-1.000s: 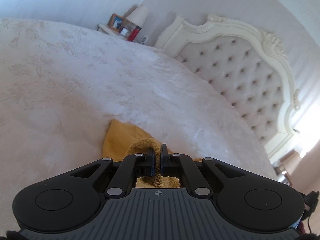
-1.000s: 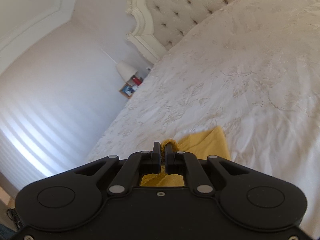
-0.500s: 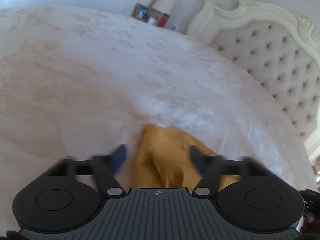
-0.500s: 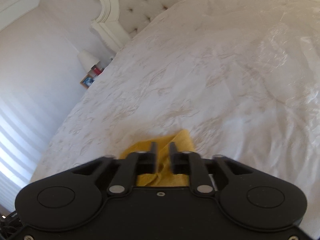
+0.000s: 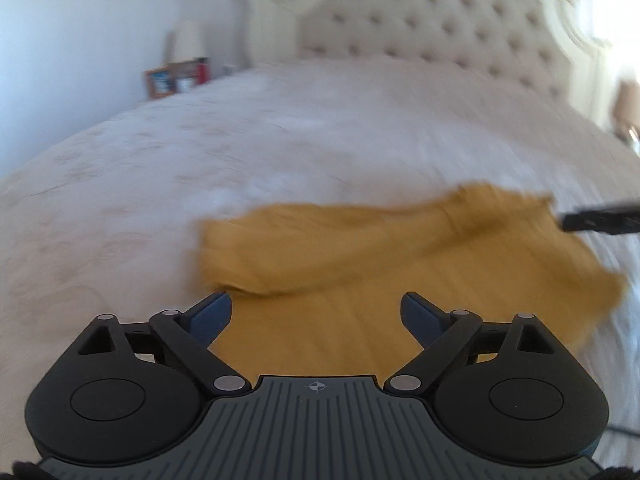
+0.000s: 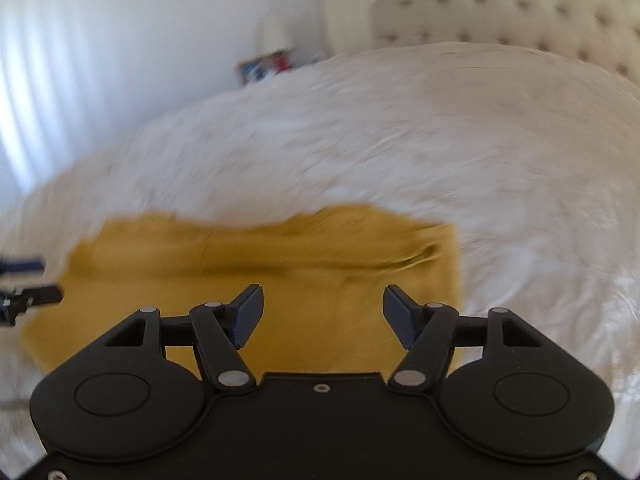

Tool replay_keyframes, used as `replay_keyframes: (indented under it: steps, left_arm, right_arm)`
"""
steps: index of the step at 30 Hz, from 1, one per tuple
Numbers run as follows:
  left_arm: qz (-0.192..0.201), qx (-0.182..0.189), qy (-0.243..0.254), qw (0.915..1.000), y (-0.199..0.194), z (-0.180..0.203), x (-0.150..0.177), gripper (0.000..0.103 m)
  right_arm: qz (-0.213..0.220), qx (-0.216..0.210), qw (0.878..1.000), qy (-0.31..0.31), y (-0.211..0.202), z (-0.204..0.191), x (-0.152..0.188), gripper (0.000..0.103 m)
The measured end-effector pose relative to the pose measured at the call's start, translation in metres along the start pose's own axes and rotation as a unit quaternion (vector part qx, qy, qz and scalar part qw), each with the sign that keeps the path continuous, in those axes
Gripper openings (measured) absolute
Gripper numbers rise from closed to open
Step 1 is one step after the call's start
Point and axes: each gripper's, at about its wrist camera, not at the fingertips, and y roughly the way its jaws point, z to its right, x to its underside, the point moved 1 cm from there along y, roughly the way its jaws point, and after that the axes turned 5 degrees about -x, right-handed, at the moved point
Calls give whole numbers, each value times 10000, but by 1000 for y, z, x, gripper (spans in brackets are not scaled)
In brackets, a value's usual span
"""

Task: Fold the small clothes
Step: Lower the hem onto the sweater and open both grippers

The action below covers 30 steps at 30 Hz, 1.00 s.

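A: From the left wrist we see our left gripper [image 5: 316, 312] with its jaws spreading apart and nothing pinched between them; the mustard-yellow garment [image 5: 360, 248] lies flat on the white bed [image 5: 160, 168] just beyond and under the fingertips.

B: We also catch the tip of our right gripper [image 5: 600, 220] at the right edge, over the garment's far corner. Behind the bed stand the tufted headboard [image 5: 440, 20] and a lamp [image 5: 186, 42] with picture frames [image 5: 162, 82] beside it.

A: From the right wrist, our right gripper [image 6: 323, 312] has its jaws widening too, pads clear of the cloth.

B: The garment [image 6: 280, 256] lies spread across the bed [image 6: 400, 140] with a fold ridge running sideways. Everything is blurred, so we cannot tell finer detail. Our left gripper [image 6: 24, 280] pokes in at the left edge.
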Motion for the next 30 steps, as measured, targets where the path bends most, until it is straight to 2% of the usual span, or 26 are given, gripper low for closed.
replay_keyframes:
  steps: [3, 6, 10, 15, 18, 21, 24, 27, 30]
  left_arm:
    - [-268, 68, 27, 9996, 17, 5, -2, 92]
    - [-541, 90, -118, 9984, 40, -2, -7, 92]
    - [-879, -55, -238, 9958, 79, -15, -19, 92]
    - [-1004, -318, -289, 9940, 116, -30, -47, 92]
    - [-1011, -442, -595, 9921, 128, -43, -64, 92]
    - [-850, -548, -795, 9917, 124, -53, -79, 92]
    - [-588, -493, -856, 9934, 104, -58, -85, 93]
    - [-496, -365, -846, 9945, 77, -57, -73, 93]
    - [-565, -168, -869, 9945, 55, -53, -48, 93]
  right_arm:
    - [-363, -24, 9987, -358, 19, -17, -1, 70]
    - [-682, 110, 9968, -398, 44, -19, -6, 70]
    - [-983, 274, 9941, -363, 78, -9, -20, 71]
    - [-1052, 324, 9939, 77, 108, 9, -45, 73]
    - [-988, 460, 9937, 253, 115, 20, -55, 73]
    - [-738, 544, 9948, 446, 103, 30, -58, 73]
    - [-439, 358, 9957, 732, 79, 42, -52, 73]
    - [-274, 253, 9955, 867, 52, 49, -39, 73]
    - [-329, 235, 9948, 940, 28, 54, -14, 73]
